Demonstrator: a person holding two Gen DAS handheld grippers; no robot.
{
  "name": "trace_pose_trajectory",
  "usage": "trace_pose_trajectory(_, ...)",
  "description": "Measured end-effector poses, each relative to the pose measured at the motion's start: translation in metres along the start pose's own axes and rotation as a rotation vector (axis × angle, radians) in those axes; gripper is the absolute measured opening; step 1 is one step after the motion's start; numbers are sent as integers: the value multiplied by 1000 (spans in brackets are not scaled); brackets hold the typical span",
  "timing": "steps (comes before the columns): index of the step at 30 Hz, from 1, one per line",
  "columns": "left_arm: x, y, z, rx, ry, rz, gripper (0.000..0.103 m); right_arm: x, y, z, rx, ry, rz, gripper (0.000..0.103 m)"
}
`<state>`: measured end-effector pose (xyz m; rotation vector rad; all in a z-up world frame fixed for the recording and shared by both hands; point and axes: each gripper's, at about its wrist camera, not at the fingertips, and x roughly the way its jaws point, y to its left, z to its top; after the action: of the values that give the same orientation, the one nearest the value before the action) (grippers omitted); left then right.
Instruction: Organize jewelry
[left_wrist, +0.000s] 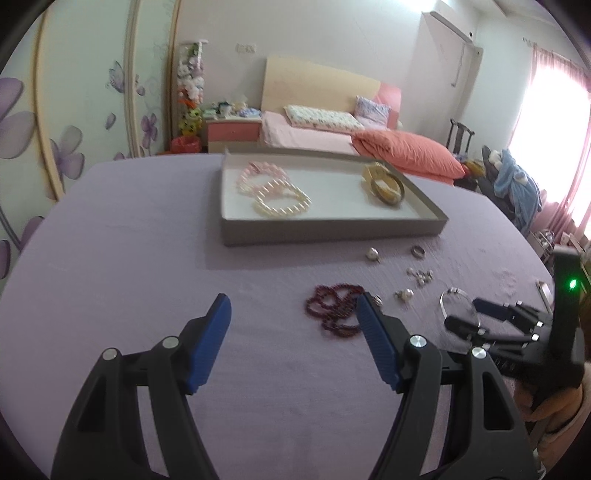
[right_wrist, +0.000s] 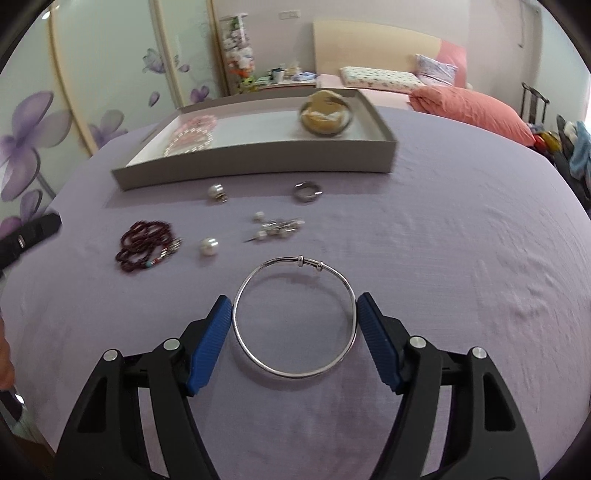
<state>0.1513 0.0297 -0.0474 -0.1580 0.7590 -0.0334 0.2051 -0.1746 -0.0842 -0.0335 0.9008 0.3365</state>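
Observation:
A grey tray (left_wrist: 332, 234) (right_wrist: 258, 168) on the purple cloth holds pearl and pink bracelets (left_wrist: 275, 190) (right_wrist: 192, 138) and a gold bangle (left_wrist: 386, 184) (right_wrist: 327, 114). A thin silver bangle (right_wrist: 295, 317) lies flat between the open fingers of my right gripper (right_wrist: 294, 314), pads close beside its rim. My left gripper (left_wrist: 293, 314) is open and empty above the cloth, its right finger next to a dark red bead strand (left_wrist: 334, 308) (right_wrist: 146, 242). The right gripper (left_wrist: 480, 314) and silver bangle (left_wrist: 452, 299) show at right in the left wrist view.
Loose on the cloth before the tray: two pearl pieces (right_wrist: 218, 192) (right_wrist: 209, 246), a metal ring (right_wrist: 306, 191), small pearl pins (right_wrist: 275, 227). A bed with an orange pillow (left_wrist: 406, 151) stands behind the table. The left gripper's tip (right_wrist: 31, 232) shows at left.

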Motion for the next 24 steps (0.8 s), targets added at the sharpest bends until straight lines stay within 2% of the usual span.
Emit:
trace_pose_trajectory(7,35,-29,-7,54,83,-13,73,-4,-22,9,58,-24,4,70)
trace_pose_trajectory(14,67,-48,-10,102,167,22,73,-2,-29,15,73,-32,29,70)
trace_pose_trajectory(21,81,-63,-5,157,171,54,76,0,-36,17,93,-33,46,70)
trace_pose_trajectory(24,83,-65,-3,162,169,65,70,0,-37,18,99,-35,53,70)
